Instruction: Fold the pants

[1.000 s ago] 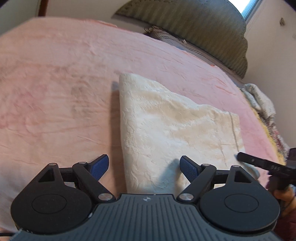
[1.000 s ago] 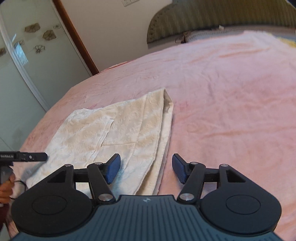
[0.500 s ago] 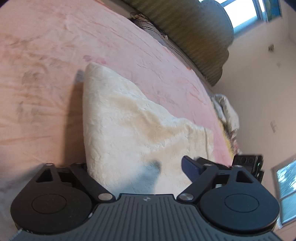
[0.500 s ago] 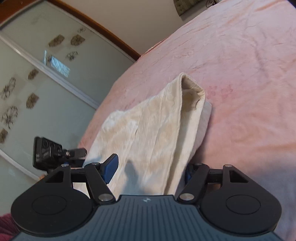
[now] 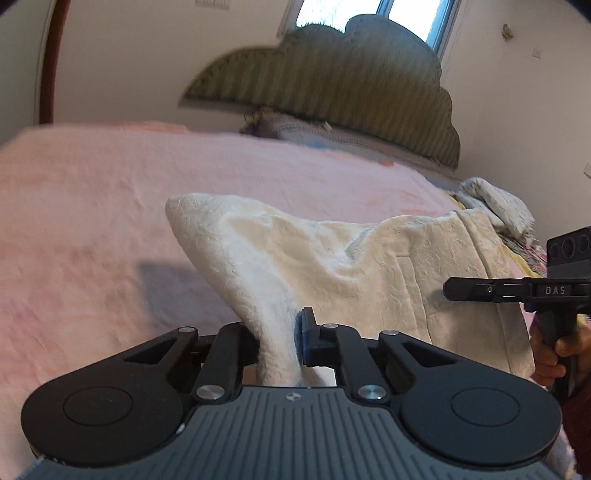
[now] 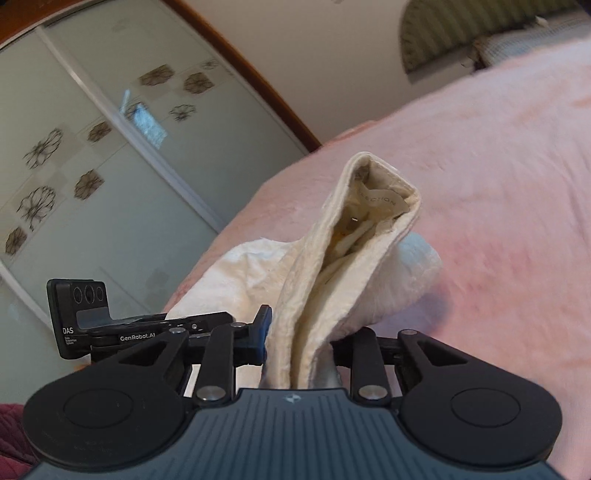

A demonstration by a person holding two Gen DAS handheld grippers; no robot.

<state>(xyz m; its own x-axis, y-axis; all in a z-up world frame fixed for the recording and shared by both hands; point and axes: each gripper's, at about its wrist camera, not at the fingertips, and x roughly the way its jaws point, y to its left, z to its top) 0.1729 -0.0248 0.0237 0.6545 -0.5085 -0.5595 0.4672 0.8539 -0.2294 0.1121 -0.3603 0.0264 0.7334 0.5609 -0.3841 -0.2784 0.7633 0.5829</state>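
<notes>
Pink fleece blanket (image 5: 92, 206) covers the bed, slightly creased, runs from near edge to far headboard. L-wrist view, left to right: brown door frame (image 5: 50, 62) at far left wall; green ribbed scalloped headboard (image 5: 332, 85) w/ window (image 5: 369, 11) behind it; grey patterned pillow (image 5: 288, 127) at its base; crumpled pale cloth (image 5: 495, 203) at far right bed edge. Cream textured pants (image 5: 369, 266) are mid-bed, near end raised off blanket. Left gripper (image 5: 277, 343): jaws closing, pinched on near left corner of pants. Right gripper (image 5: 480, 290) seen from the side at right, person's hand (image 5: 554, 354) on its handle. R-wrist view: frosted wardrobe doors w/ flower motifs (image 6: 92, 166) at left, wood trim above. Right gripper's jaws closing, clamped on pants' waistband end, fabric bunched between the pads; waistband gapes open, label visible inside.
</notes>
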